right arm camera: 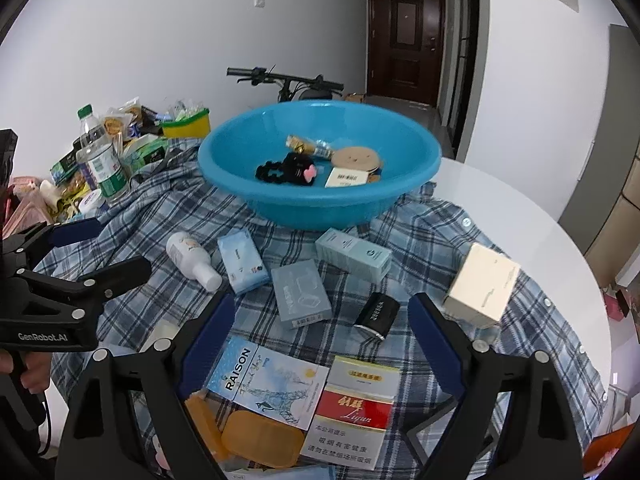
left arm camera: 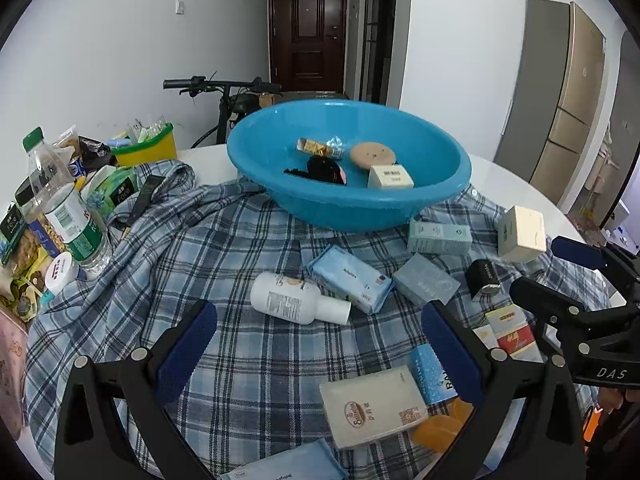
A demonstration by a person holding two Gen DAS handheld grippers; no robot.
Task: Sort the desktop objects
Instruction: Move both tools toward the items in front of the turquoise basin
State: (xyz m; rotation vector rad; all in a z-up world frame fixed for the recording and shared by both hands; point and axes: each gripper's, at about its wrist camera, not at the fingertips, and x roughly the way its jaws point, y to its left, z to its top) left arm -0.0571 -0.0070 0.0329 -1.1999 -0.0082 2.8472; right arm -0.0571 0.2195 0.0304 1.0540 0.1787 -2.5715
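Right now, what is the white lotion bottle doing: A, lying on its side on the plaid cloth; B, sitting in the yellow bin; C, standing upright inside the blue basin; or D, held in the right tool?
A: the white lotion bottle lies on its side on the plaid cloth, in front of the blue basin, with no tool touching it.

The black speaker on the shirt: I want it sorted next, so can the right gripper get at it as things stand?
Probably yes. The right gripper is open, and the black speaker lies uncovered just ahead between its fingers, apart from the grey-blue box beside it.
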